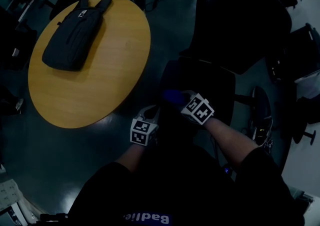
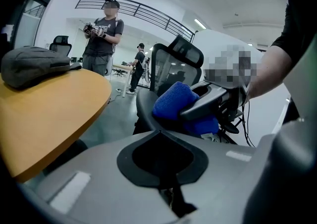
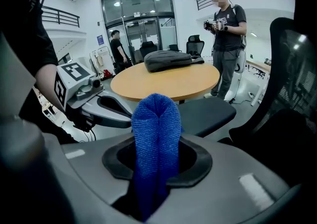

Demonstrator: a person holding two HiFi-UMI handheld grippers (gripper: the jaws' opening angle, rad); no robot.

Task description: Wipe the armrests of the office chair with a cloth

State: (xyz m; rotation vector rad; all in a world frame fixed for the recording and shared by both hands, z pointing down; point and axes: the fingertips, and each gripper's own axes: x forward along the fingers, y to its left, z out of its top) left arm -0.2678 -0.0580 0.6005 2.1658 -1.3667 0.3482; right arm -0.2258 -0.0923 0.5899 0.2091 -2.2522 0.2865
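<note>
**Cloth clamped in right gripper over the chair seat; armrests not yet touched**

Cloth [image 3: 154,119]: blue, folded into a thick upright wad. The right gripper [image 3: 156,143] has its jaws closed on the lower half. The rounded fold sticks out ahead of the jaws, and I judge that is deliberate, so that soft fabric rather than plastic meets the armrest.

Left gripper [image 2: 159,131]: jaws together, nothing between them. It sits just left of the right gripper and slightly nearer to me. I read it as spare for now, placed to steady the office chair [image 1: 220,55] if it swivels.

Position: both grippers hover over the near edge of the seat, close together and not touching. The cloth is above the seat, not on an armrest.

Armrest: the head view is dark. I take the long oval pad [image 1: 262,115] on the chair's right side for one armrest, well apart from the cloth. I cannot find the left one.

Surroundings: round wooden table [image 1: 100,75] to the left, with a dark bag [image 1: 72,35] lying on its far part.

Judgement: wiping has not begun. Next I would carry the cloth right to that pad.
</note>
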